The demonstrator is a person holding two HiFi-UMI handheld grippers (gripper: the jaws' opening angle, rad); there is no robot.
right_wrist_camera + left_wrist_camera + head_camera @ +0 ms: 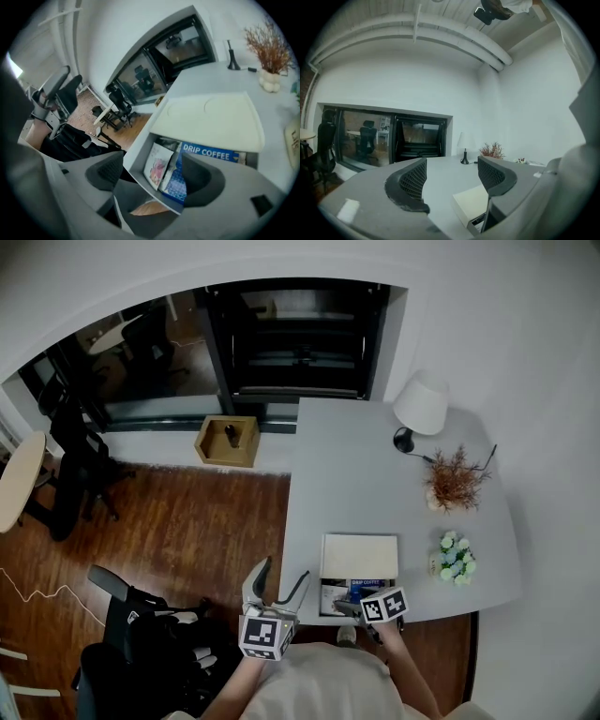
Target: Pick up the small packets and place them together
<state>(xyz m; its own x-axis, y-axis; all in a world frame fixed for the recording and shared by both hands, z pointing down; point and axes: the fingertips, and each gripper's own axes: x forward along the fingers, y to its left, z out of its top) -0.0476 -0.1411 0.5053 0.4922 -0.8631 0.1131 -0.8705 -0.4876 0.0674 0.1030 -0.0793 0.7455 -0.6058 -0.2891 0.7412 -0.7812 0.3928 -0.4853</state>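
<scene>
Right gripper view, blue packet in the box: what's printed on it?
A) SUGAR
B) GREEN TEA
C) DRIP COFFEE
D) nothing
C: the blue packet, lying in the box just below the lid, carries the words DRIP COFFEE in white letters.

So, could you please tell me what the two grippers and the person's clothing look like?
Both the left gripper and the right gripper have grey bodies with two curved dark jaws, mesh-textured inside. Each carries a cube with black-and-white square markers. The person wears a light-coloured top.
</scene>
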